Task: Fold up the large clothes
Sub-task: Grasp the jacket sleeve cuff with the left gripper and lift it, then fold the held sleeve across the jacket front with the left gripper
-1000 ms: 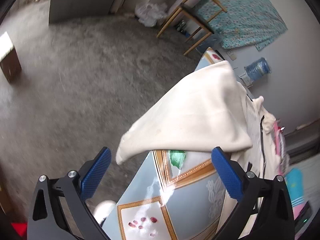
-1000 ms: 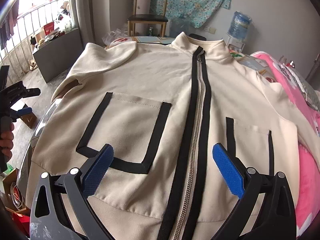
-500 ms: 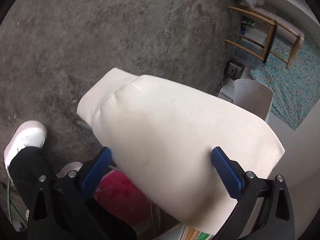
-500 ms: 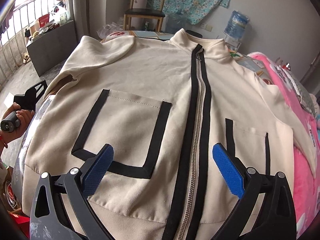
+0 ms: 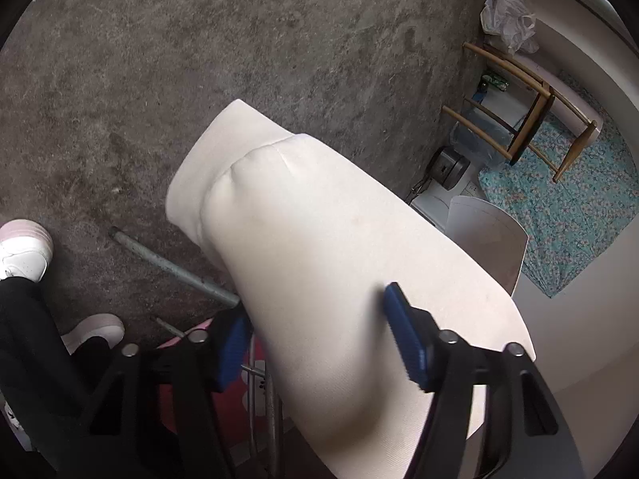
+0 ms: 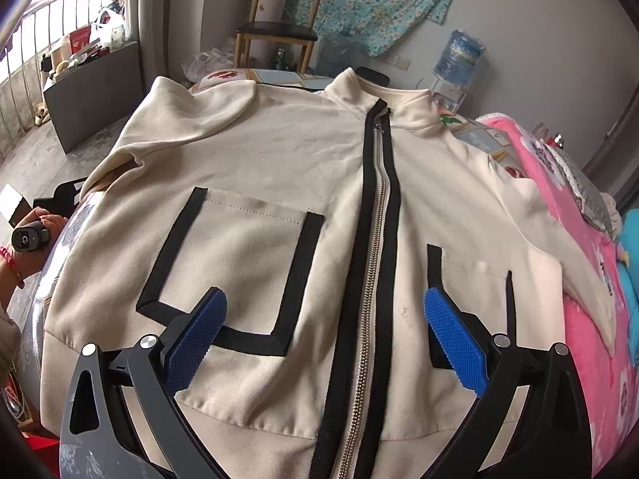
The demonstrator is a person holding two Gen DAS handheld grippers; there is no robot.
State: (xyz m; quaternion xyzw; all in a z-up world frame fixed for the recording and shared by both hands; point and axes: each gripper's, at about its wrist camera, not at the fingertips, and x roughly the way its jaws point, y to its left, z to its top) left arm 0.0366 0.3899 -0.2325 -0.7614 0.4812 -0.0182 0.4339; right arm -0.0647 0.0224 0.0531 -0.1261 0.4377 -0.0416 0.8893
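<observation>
Cream fabric fills both views: a zip-front jacket (image 6: pixel 279 167) lies face up and spread flat on a table (image 6: pixel 287 76), its collar toward twelve o'clock and its hem toward six in the right wrist view. A black-edged zipper (image 6: pixel 377 215) runs down the middle, with a black-trimmed pocket (image 6: pixel 239 263) at about nine o'clock of it.

From the left wrist camera, the jacket's sleeve (image 5: pixel 319 239) hangs off the table edge over the grey concrete floor (image 5: pixel 199 60), its cuff pointing toward eleven o'clock. The left gripper (image 5: pixel 319 343) has this sleeve between its blue pads (image 5: pixel 403 339), and its jaws are closing on it; whether the pads already press the cloth I cannot tell for sure.

The right gripper (image 6: pixel 323 339) hovers above the lower front of the jacket with its jaws wide apart, holding nothing. At nine o'clock in that view, the person's hand (image 6: pixel 36 235) grips the handle of the other tool. A wooden chair (image 6: pixel 275 36) stands at twelve o'clock beyond the table.
</observation>
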